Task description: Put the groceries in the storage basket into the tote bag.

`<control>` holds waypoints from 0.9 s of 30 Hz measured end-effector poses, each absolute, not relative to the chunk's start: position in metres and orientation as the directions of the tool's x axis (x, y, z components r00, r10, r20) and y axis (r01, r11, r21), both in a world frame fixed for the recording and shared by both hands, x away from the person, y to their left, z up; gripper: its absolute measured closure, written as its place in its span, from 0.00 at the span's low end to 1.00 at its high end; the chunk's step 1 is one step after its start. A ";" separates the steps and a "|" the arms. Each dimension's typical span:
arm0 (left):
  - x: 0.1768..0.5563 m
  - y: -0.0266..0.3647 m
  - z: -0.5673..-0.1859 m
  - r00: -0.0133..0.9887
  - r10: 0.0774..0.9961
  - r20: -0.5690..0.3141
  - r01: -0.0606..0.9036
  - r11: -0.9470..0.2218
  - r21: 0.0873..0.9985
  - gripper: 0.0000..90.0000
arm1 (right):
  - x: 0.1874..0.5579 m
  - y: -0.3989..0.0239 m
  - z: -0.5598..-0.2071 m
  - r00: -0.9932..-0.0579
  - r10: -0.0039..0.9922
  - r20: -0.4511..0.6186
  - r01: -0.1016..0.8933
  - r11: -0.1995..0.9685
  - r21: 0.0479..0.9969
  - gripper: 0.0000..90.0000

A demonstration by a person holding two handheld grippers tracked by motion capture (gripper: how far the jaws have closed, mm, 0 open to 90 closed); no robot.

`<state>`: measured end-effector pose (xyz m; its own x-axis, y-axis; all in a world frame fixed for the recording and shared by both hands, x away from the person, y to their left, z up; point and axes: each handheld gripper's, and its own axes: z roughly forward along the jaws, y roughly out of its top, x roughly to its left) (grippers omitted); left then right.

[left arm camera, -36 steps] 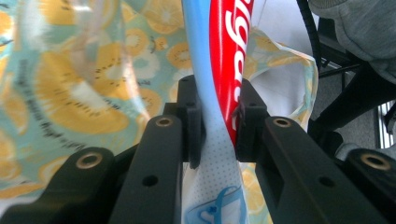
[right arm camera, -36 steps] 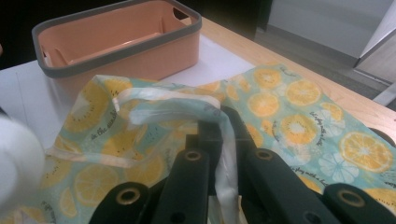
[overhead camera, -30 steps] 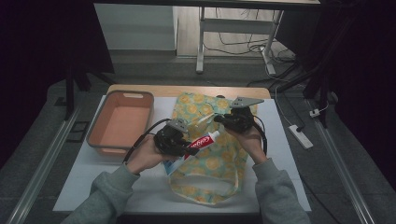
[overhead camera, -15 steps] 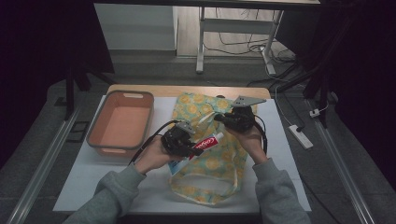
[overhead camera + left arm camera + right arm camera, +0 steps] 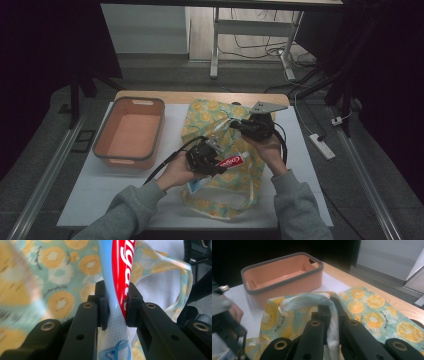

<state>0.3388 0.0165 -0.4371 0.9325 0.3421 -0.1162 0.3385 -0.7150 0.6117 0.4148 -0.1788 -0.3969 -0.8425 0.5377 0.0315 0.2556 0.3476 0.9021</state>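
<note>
Left gripper view shows the left gripper (image 5: 117, 307) pinching the soft, light toothpaste tube (image 5: 120, 272) near its flat crimped tail, the stiffest place to hold, while the right gripper (image 5: 329, 315) clamps the limp bag's handle (image 5: 307, 300).

Light falls from above onto the white table (image 5: 125, 195), while the surrounding room stays dark. The left gripper view blurs the fabric bag (image 5: 22, 290) at its left edge.

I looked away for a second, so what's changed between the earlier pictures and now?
The left tongs, shut on the toothpaste tube, moved down the picture toward the person, over the fruit-print bag. The right tongs kept the bag's handle clamped in place. The orange bin stayed put.
</note>
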 end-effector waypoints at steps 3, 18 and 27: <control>0.333 0.008 -0.432 0.940 0.325 -0.101 0.315 -0.719 0.620 0.84 | 0.415 -0.178 -0.398 -0.845 0.535 0.032 0.256 0.351 0.901 0.99; 0.359 0.011 -0.466 0.914 0.390 -0.109 0.386 -0.756 0.528 0.84 | 0.413 -0.184 -0.394 -0.839 0.544 0.032 0.249 0.332 0.910 0.99; 0.364 0.027 -0.468 0.899 0.419 -0.129 0.421 -0.741 0.524 0.84 | 0.411 -0.188 -0.390 -0.837 0.546 0.030 0.243 0.323 0.915 0.99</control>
<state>0.3636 0.0265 -0.4684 0.8987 0.4192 -0.1288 0.4206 -0.7405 0.5242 0.4107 -0.1876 -0.3899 -0.8375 0.5457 0.0300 0.2431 0.3227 0.9148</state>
